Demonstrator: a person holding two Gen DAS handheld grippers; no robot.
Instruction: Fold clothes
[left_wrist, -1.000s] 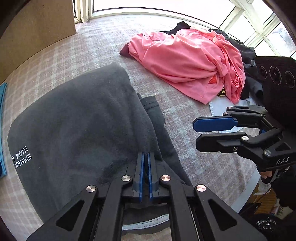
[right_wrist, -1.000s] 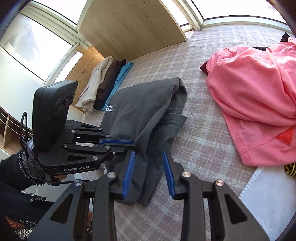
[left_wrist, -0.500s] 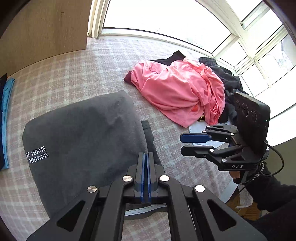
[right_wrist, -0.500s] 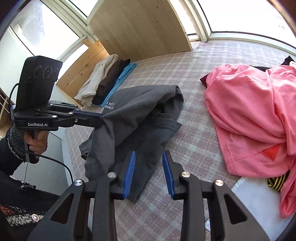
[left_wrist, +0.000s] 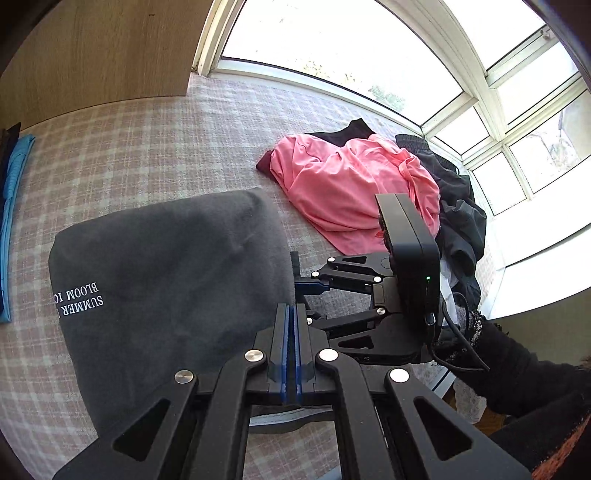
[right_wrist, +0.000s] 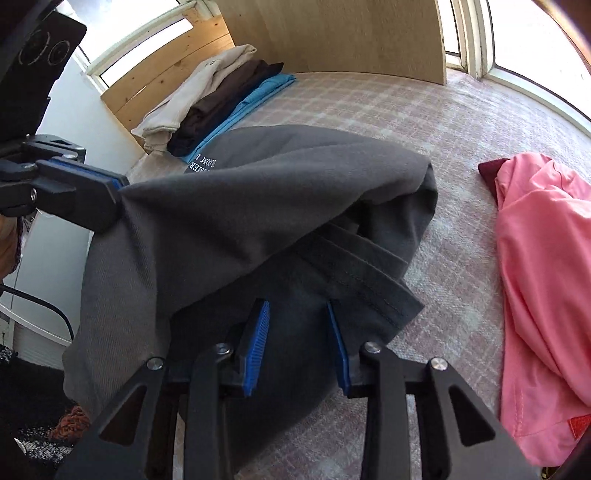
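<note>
Grey tee (right_wrist: 240, 221): L gripper (right_wrist: 120, 190) pinching corner; R gripper (right_wrist: 297, 336) spread just above hem (nearer, untouched)

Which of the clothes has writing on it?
The grey shirt, held up by the left gripper; white letters near its edge. The pink one shows none.

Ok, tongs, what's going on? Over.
Left tongs shut on grey shirt edge, lifted. Right tongs open over its sleeve. Pink pile alongside, clear.

- The grey garment (left_wrist: 166, 280) bore white print reading "SUMMER" over "BLOOM I…", the remainder cut off.
- The right gripper (left_wrist: 295, 284) body carried a possible "S"; otherwise illegible.
</note>
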